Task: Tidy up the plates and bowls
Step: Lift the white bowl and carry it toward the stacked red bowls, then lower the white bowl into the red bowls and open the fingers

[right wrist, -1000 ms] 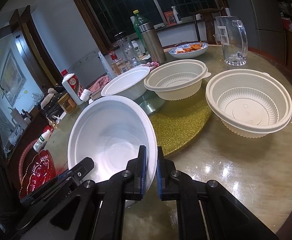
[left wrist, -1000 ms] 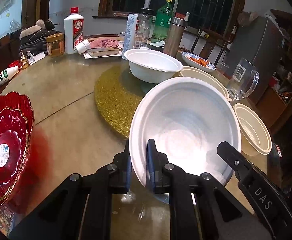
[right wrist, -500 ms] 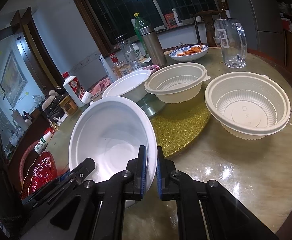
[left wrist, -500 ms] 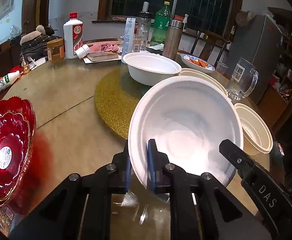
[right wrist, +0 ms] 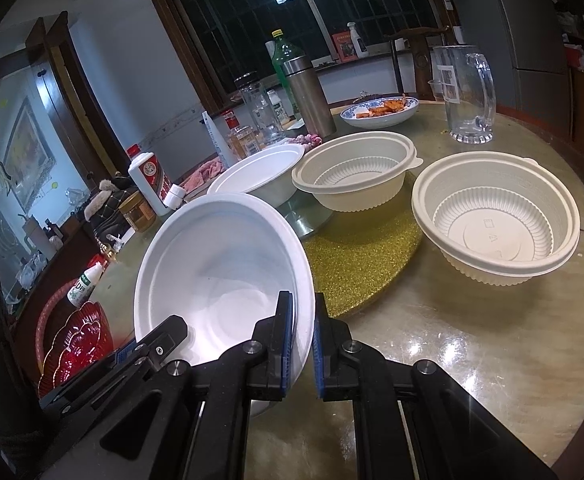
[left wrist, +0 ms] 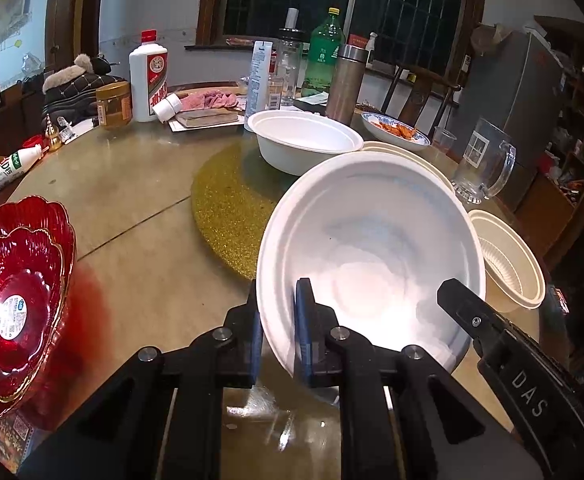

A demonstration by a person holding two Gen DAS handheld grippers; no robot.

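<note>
White bowl (left wrist: 371, 248) tilted, held at its rim over the near table (left wrist: 124, 264); left gripper (left wrist: 278, 336) clamped on rim at 7 o'clock, right gripper (right wrist: 300, 336) clamped on the opposite rim. Gold turntable (left wrist: 224, 208) edge just beyond bowl at 11 o'clock. Bare tabletop between bowl and red dishes (left wrist: 12, 312) at 9 o'clock. Right view alone shows two ribbed cream bowls (right wrist: 495, 216) (right wrist: 355, 172) fully, at 2 and 12 o'clock; left view shows the red dishes whole
</note>
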